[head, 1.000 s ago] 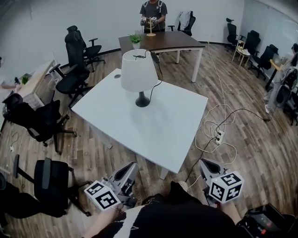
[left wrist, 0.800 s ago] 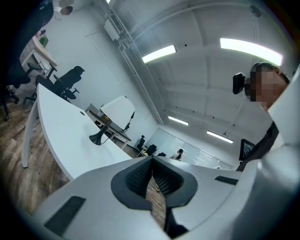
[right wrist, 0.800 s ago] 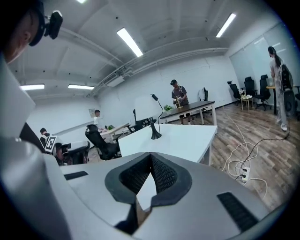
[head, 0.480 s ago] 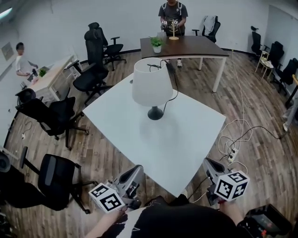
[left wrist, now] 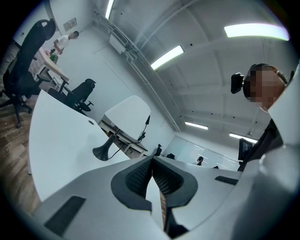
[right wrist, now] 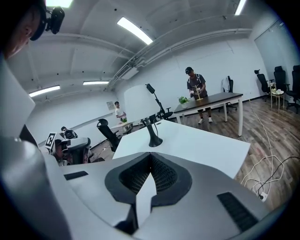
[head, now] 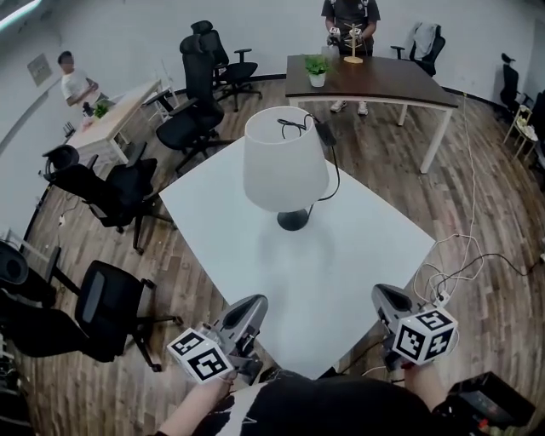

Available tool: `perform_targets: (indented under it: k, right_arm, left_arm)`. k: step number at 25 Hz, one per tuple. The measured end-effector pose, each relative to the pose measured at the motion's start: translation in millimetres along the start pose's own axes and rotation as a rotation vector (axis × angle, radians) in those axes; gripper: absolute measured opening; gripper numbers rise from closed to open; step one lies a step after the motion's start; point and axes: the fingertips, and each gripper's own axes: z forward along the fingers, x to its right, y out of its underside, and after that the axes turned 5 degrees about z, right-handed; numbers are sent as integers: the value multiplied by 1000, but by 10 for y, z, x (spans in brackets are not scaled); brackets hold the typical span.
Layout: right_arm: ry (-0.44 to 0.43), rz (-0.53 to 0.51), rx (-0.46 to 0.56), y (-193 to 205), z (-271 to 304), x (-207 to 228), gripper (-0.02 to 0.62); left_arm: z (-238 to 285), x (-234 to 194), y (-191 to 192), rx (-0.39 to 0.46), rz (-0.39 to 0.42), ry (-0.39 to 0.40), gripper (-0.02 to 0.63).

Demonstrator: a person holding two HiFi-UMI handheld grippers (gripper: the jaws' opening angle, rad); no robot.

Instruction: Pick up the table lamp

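One table lamp (head: 285, 170) is seen standing upright on the white worktop (head: 358, 264), slightly beyond its middle and well apart from both hand-held grippers. Its shade is formed as a plain white truncated cone, narrower at the top and matt in finish. The shade is carried on a short dark stem that flares into a round black foot. A single black cord is draped over the top of the shade and is led down behind it to the worktop. In the left gripper view the table lamp (left wrist: 127, 117) is shown far across the smooth white surface. In the right gripper view it (right wrist: 139, 105) is shown likewise.

Two hand-held grippers are counted. The left hand-held gripper (head: 255, 301) is held at the near edge of the worktop, and its jaws are pressed together with nothing between them (left wrist: 151, 159). The right hand-held gripper (head: 381, 295) is held at the near right edge, and its jaws are likewise closed on nothing (right wrist: 150, 157). Each is built of smooth grey shells with black ribbed pads.

A second, dark brown worktop (head: 383, 83) is placed behind, and one potted plant (head: 317, 68) is set on it. Two other persons are visible, one behind that worktop (head: 349, 13) and one at the far left (head: 72, 81). Several black office chairs (head: 192, 128) are grouped on the left, on a wood-plank floor (head: 485, 204).
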Motion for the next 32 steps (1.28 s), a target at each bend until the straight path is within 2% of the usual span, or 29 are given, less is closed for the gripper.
perform_targets:
  k: [8,13,19,24,27,30,31,32]
  right_arm:
    - [-122,-24,-74,-243,494,279,15]
    - [-198,-58,-109,-362,830,322,15]
    - [-249,-61,-121,-471,1178,363,15]
    - [-287,-46,-144,-509,1383,388,15]
    - [-304,-42,-153,-506,1470,397,15]
    - [-319,-39,-157,-484,1549,392,15]
    - [-323,-39,-158,-468,1564,386,15]
    - [-327,-38,-158,-451,1575,380,15]
  left_arm:
    - [427,-114,-13,-20,56,-93,15]
    - [671,-244,-19,-12,43,-138,15]
    - [924,-514,-51,-53,62,-193,15]
    - [1168,-754,-178,-43,69,-254,15]
    - [1296,-852,-246,-1,11,-242,15]
    - [1362,-952,-358,106,-121,-216,20]
    - [1378,-972,-389,137,-158,-203,46]
    - [1398,-981,-414,160,-186,-186,116]
